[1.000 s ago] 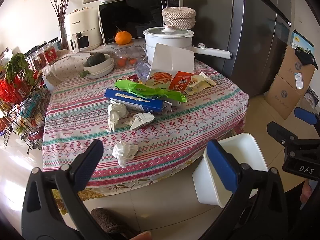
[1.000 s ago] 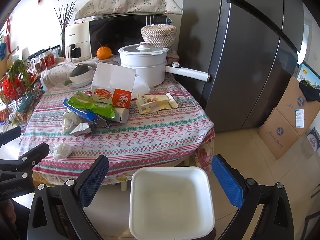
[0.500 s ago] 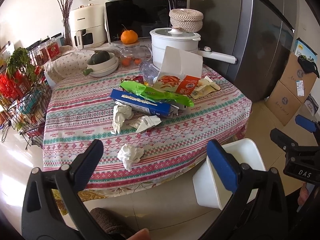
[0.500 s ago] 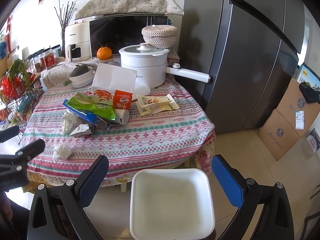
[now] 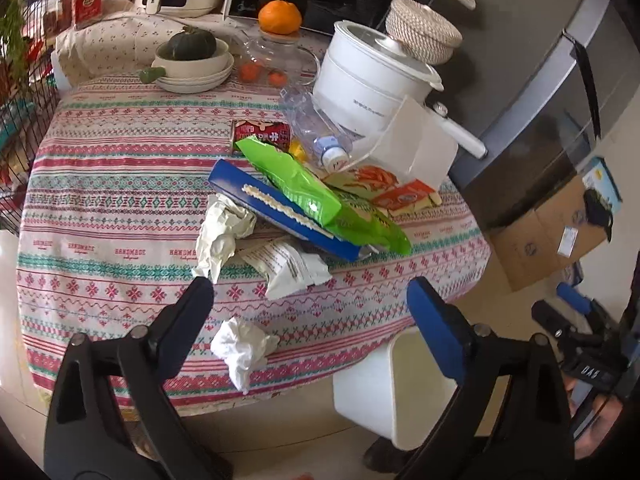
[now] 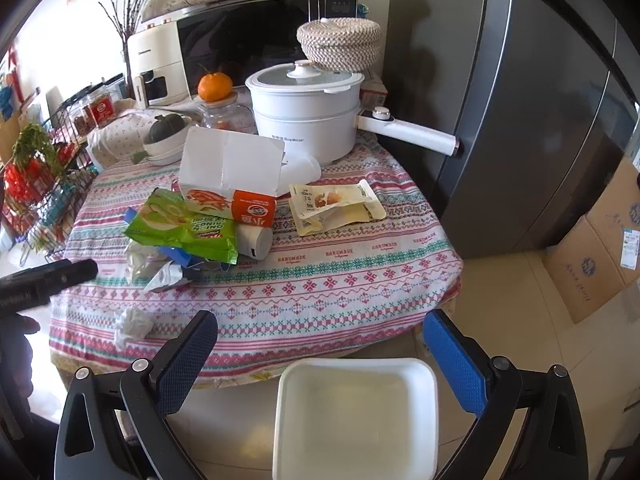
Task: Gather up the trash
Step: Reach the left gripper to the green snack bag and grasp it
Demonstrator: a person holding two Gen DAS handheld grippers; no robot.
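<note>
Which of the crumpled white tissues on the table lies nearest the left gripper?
The lone tissue wad at the table's near edge, just ahead of the left gripper. The other crumpled tissue lies farther in, against the blue box.

Worktop w/ patterned cloth is carrying crumpled tissues, wrappers, carton, white pot; white bin is sitting on floor.

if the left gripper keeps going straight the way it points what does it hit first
Most likely the crumpled white tissue near the table's near edge: it lies between the open fingers of the left gripper, nothing in front of it. Depth is hard to judge; it might meet the tablecloth just beyond.
</note>
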